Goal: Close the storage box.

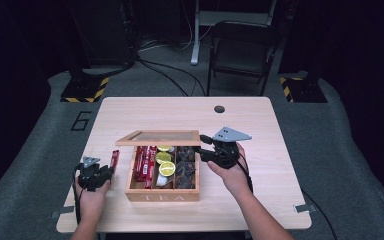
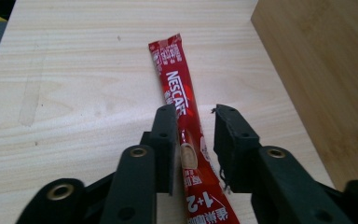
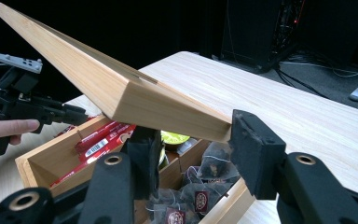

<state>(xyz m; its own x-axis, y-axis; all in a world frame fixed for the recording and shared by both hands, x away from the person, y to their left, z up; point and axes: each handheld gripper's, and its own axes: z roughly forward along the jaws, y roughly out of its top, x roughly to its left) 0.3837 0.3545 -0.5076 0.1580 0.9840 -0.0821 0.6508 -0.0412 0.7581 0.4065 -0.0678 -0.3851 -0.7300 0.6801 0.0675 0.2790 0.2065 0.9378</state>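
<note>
High view, left tool: held low at the table's left front, just left of the tea box; its tips point at the near end of the red sachet, which lies flat on the table beside the box's left wall; from here I cannot tell for sure whether the tips touch it.
High view, right tool: at the box's right rear corner, tips on the right end of the raised lid; the lid stands tilted over the back of the box.
High view, box contents: red sachets at left, lime slices in the middle, dark tea bags at right.

Left gripper view, left tool: jaws spread apart; the red sachet lies flat on the table between them, running from the bottom edge up and away past the tips; the left pad sits right against the sachet's edge, the right pad stands clear of it; nothing is pinched; the tea box wall rises at right.

Right gripper view, right tool: jaws pinching the corner of the wooden lid, one pad under it, the other at its end face; the lid slants up to the left over the open tea box; tea bags lie below the tips; the left tool shows farther off at left.
</note>
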